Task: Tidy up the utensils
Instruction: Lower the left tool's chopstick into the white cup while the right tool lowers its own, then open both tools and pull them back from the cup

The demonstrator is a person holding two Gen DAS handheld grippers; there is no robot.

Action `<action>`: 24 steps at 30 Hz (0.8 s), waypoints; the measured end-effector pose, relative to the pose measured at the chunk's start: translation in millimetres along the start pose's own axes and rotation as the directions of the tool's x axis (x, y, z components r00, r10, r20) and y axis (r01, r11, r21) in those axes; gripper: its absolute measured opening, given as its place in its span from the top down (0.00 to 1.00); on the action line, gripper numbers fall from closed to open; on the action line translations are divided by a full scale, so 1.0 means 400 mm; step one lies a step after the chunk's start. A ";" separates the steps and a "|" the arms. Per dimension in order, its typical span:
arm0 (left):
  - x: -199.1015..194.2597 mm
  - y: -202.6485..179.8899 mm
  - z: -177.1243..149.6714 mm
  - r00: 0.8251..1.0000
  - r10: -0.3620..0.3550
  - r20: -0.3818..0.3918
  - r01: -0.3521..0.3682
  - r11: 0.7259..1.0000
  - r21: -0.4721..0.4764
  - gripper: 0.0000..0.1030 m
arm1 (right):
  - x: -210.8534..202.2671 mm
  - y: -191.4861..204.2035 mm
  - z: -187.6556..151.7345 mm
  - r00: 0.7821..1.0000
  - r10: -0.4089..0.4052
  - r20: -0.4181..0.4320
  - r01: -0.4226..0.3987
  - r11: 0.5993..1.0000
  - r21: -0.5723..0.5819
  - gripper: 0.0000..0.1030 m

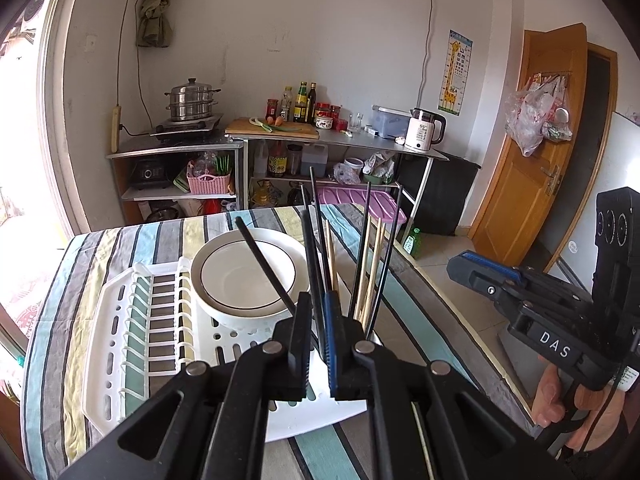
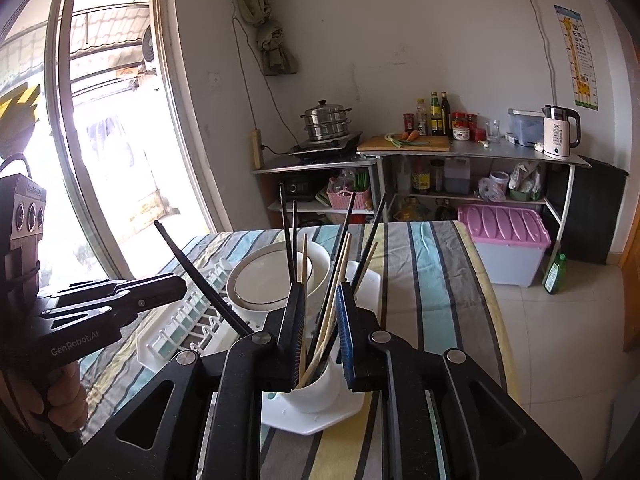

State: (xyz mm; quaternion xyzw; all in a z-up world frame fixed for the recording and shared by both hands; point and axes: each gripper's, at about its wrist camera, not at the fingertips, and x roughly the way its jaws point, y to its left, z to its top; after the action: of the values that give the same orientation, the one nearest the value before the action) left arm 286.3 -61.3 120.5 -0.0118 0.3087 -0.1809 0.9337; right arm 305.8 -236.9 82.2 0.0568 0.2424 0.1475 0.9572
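A white dish rack [image 1: 120, 320] lies on the striped table, holding stacked white plates [image 1: 248, 272] and a white utensil cup [image 2: 316, 388] with several black and wooden chopsticks [image 2: 332, 312]. My left gripper [image 1: 318, 320] is shut on a black chopstick [image 1: 266, 264], which slants up to the left over the plates; it also shows in the right wrist view [image 2: 200, 276]. My right gripper [image 2: 320, 320] is open, its jaws on either side of the chopsticks above the cup. It also shows at the right of the left wrist view [image 1: 486, 276].
The striped tablecloth [image 2: 432, 280] covers the table. Its right edge drops to a tiled floor with a pink-lidded bin [image 2: 506, 240] and a green bottle [image 2: 555, 269]. A kitchen shelf [image 2: 440, 152] with a steamer and kettle stands at the back wall.
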 end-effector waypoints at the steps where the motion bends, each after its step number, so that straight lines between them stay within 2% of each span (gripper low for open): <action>1: -0.009 -0.001 -0.009 1.000 0.003 0.006 -0.003 1.000 -0.001 0.93 | -0.008 0.000 -0.005 1.000 0.000 0.001 0.000 1.000 0.000 0.84; 6: -0.056 -0.002 -0.060 0.999 0.006 0.038 -0.006 1.000 -0.009 0.84 | -0.060 0.009 -0.046 1.000 -0.002 0.015 0.002 1.000 -0.003 0.83; 15: -0.134 -0.017 -0.212 0.998 0.052 0.046 -0.051 0.999 -0.009 0.80 | -0.168 0.056 -0.166 1.000 -0.024 0.012 0.025 0.999 -0.033 0.81; 24: -0.219 -0.032 -0.349 0.994 0.100 0.047 -0.097 0.994 -0.049 0.78 | -0.263 0.123 -0.293 1.000 -0.030 0.005 0.030 0.997 -0.064 0.80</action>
State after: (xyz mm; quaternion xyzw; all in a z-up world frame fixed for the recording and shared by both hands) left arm 135.8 -30.7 59.2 -0.0226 0.2898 -0.1271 0.9483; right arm 148.7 -218.6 35.7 0.0225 0.2366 0.1406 0.9611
